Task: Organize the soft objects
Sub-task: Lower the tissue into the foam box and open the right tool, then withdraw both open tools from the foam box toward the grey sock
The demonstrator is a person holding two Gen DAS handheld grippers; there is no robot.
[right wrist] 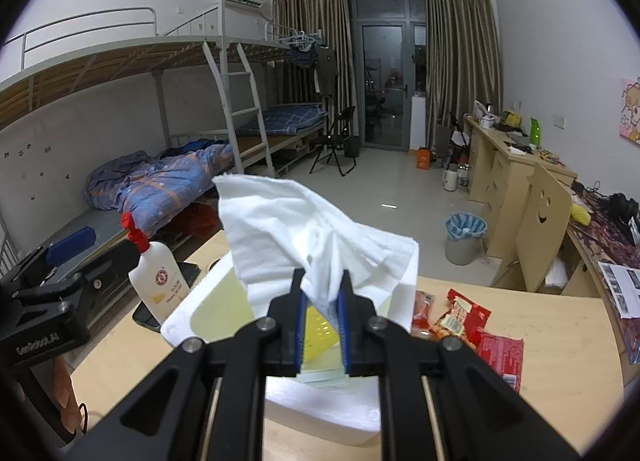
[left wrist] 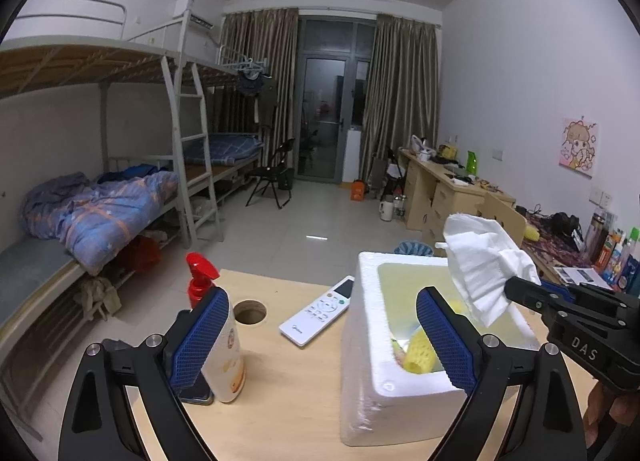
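White tissue [right wrist: 304,233] was pinched in the right claw [right wrist: 322,301], its blue pads closed on the lower end while the rest fanned upward at the centre of the right wrist frame. It hung above the open foam box [right wrist: 192,301]. In the left wrist frame the same tissue [left wrist: 484,261] stood at the right, over the box [left wrist: 368,341], which held a yellow foam net [left wrist: 418,353] and what may have been other pieces, hard to make out. The left claw [left wrist: 324,341] was spread wide and held nothing, framing the box's near corner. On the table [left wrist: 288,389] lay a remote [left wrist: 318,311] left of the box and a spray bottle [left wrist: 224,341] farther left. Red snack packets [right wrist: 472,325] lay right of the box.
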